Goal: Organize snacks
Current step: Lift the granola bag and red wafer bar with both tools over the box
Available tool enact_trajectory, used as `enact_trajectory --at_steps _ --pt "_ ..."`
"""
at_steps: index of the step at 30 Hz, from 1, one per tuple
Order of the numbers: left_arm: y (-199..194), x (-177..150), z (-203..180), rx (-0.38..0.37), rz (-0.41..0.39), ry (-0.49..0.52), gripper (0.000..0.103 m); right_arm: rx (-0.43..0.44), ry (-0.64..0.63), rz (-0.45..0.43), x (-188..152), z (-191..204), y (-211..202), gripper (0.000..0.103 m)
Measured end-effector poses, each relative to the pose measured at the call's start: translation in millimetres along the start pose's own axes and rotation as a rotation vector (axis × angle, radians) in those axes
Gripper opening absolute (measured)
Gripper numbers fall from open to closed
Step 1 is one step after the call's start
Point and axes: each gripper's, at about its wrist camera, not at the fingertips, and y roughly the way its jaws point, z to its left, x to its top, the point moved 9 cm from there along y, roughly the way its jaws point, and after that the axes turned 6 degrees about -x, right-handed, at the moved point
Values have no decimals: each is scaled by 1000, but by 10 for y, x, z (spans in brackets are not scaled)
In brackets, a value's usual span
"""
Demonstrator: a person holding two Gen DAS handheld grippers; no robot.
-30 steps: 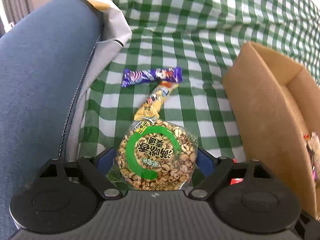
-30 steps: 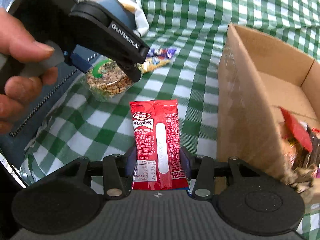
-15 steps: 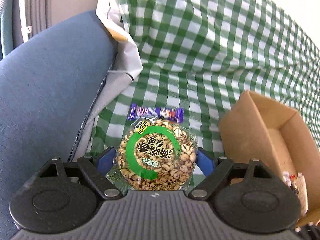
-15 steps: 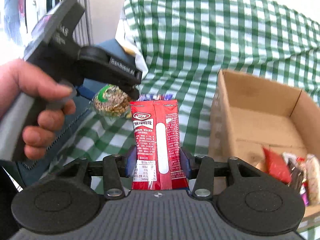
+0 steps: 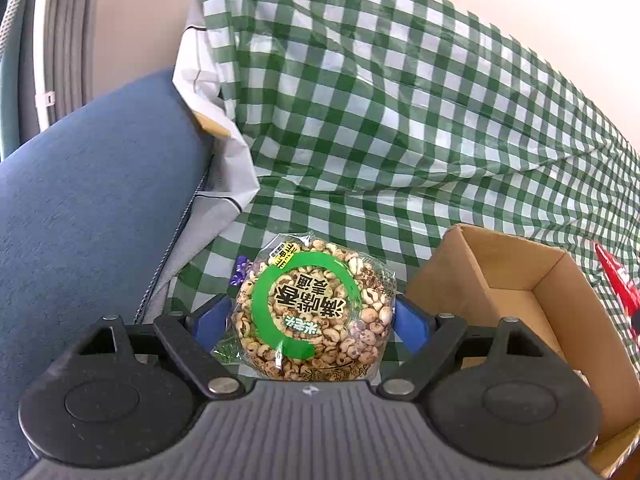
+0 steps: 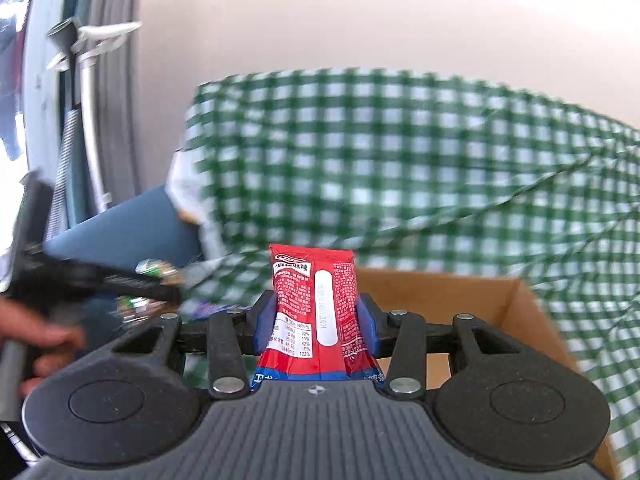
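right wrist: red packet (image 6: 316, 308) clamped between tongs (image 6: 316, 322)

a home living room, it seems — blue sofa (image 5: 92, 216) draped with a green checked cloth (image 5: 360, 120).

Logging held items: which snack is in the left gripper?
On the green checked cloth, left of the cardboard box, the left gripper holds a clear round pack of puffed grain. Its green ring label distinguishes it from the red packet.

cardboard box (image 5: 516, 276) on checked cloth (image 5: 360, 120) — cushion (image 5: 88, 208) to its left
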Motion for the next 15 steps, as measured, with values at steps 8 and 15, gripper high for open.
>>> enact_trajectory --at_steps 8,15 --pt "-12 35 -308 -49 -52 53 89 -148 103 38 -298 -843 118 44" --pt "-90 87 -775 -130 -136 121 89 -217 104 -23 -225 -1283 78 44"
